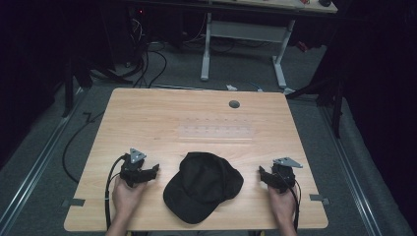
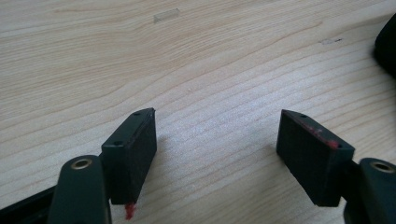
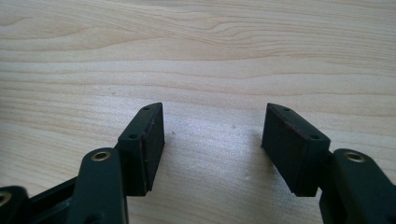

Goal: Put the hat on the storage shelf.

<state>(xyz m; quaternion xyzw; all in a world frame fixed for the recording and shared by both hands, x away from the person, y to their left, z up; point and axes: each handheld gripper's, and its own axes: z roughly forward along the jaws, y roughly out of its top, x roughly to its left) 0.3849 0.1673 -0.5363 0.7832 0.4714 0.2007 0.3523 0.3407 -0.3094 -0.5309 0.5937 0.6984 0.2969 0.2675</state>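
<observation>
We see a light wood table (image 1: 147, 123) with a round grey grommet (image 1: 234, 104) near its far edge, standing on grey carpet (image 1: 49, 147). Behind it there's a white-legged desk (image 1: 246, 34), and cables (image 1: 147, 64) sprawl over the floor. The room's edges are dark; light falls mostly on the tabletop.

In the left gripper view the black cap (image 2: 386, 44) is cut off by the right edge, only a dark sliver showing.
</observation>
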